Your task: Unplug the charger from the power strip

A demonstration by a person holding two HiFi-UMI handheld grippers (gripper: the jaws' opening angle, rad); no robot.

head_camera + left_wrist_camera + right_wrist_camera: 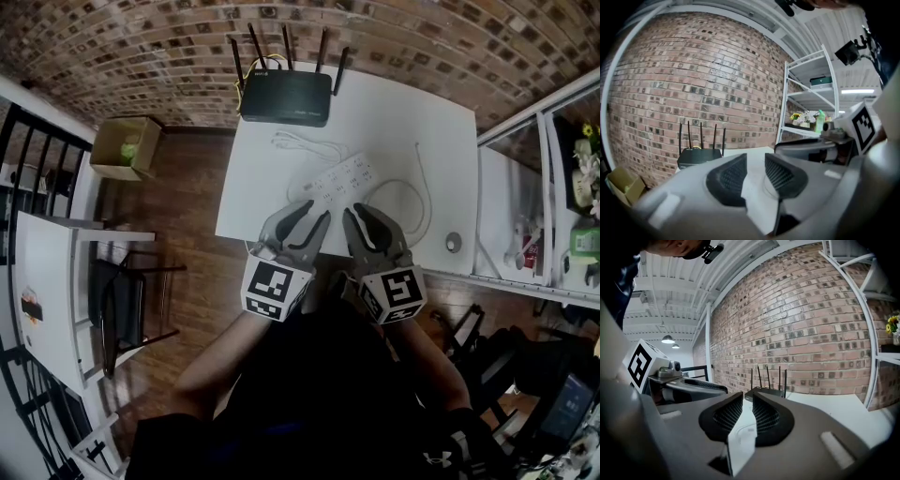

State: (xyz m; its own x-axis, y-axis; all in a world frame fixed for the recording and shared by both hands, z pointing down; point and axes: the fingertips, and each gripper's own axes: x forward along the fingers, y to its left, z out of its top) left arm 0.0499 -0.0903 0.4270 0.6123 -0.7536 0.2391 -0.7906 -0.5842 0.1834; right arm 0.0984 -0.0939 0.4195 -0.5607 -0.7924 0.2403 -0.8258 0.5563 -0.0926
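Power strip (336, 180): white, laid slantwise near the middle of the table, ahead of both grippers and touched by neither. A charger cannot be told apart from the strip in the head view.
Wall (141, 47): red-brown brick, seen behind the table in all three views.
Table (441, 131): white top, far edge set against the wall. The strip, router and cables are carried on it.
Shelf rack (539, 187): white frame, stood just beside the table on the right. A green bottle and flowers are seen on one shelf.
Router (286, 97): black, four aerials upright, placed at the table's far edge against the wall.
Cardboard box (127, 145): open, set on the wood floor left of the table.
Left gripper (313, 215): held over the table's near edge, pointed toward the strip. Jaws are spread. Only the white tabletop is seen through the gap, and nothing is pinched.
Right gripper (361, 213): held close beside the left one. Jaws are drawn near together with a slim gap left between the pads. Nothing is seen gripped.
Long cable (412, 202): white, looped on the table right of the strip.
Coiled cable (300, 142): white, laid between router and strip.
Round object (454, 242): small, grey, near the table's right front corner. What it is cannot be told.
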